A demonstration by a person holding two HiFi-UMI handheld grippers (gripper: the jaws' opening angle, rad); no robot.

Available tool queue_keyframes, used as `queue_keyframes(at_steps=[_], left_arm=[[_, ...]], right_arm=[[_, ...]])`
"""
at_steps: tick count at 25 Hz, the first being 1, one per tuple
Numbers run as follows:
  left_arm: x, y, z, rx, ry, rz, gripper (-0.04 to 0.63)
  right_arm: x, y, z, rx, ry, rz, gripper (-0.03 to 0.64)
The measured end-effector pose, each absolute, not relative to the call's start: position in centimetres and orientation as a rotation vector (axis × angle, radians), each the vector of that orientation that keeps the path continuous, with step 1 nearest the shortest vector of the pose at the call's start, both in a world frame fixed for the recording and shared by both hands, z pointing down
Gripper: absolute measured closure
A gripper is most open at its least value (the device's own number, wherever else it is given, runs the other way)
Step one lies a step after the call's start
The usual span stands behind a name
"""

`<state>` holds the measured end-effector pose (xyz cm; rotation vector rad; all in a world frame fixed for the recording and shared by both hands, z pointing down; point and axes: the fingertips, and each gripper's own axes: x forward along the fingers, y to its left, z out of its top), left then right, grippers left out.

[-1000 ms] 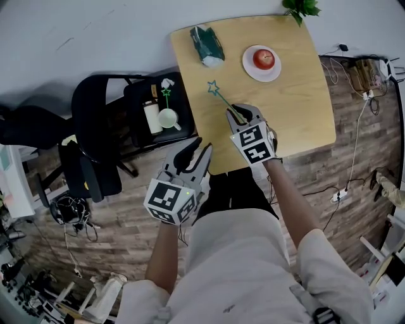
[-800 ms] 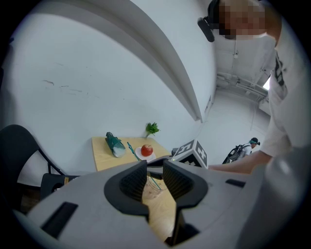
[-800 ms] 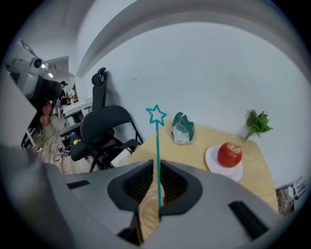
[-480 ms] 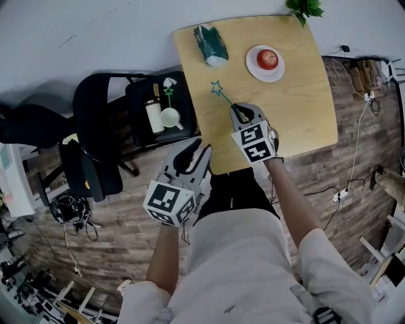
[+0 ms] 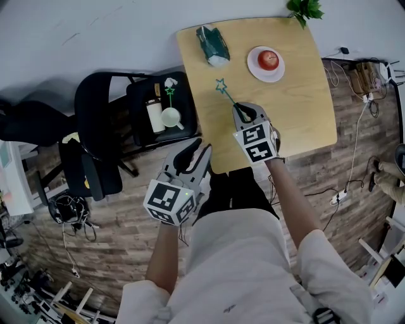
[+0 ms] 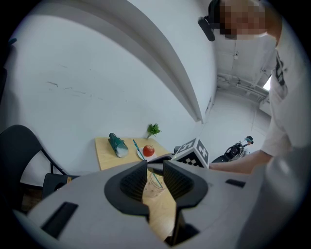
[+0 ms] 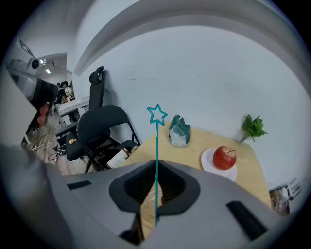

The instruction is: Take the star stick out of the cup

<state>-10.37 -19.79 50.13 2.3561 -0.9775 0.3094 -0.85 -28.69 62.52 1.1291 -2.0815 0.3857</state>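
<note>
A thin blue star stick (image 5: 225,93) slants up from between the jaws of my right gripper (image 5: 243,112) over the wooden table (image 5: 304,95). In the right gripper view the stick (image 7: 156,146) runs straight through my right gripper (image 7: 156,187). Its jaws are closing, with the pads against the stick. The clear cup (image 6: 154,185) shows in the left gripper view under the right gripper; in the head view that gripper hides it. My left gripper (image 5: 195,152) hovers off the table's near edge, open, holding nothing.
A red apple (image 5: 268,59) on a white plate (image 5: 253,66) and a green packet (image 5: 212,45) lie at the table's far side, a plant (image 5: 302,7) at the corner. A black chair (image 5: 139,95) on the left carries a white cup (image 5: 169,117) with a green star stick (image 5: 169,95).
The right gripper's jaws have come together on the blue stick, and its star has shifted slightly right. The left gripper has stayed where it was.
</note>
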Motion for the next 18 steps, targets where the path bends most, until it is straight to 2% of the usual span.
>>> queue_keyframes(at_steps=[18], left_arm=[[-11.4, -16.9, 46.9, 2.427, -0.979, 0.23, 0.497]], right_arm=[[-0.9, -27.6, 55.2, 1.266, -2.159, 0.281, 0.601]])
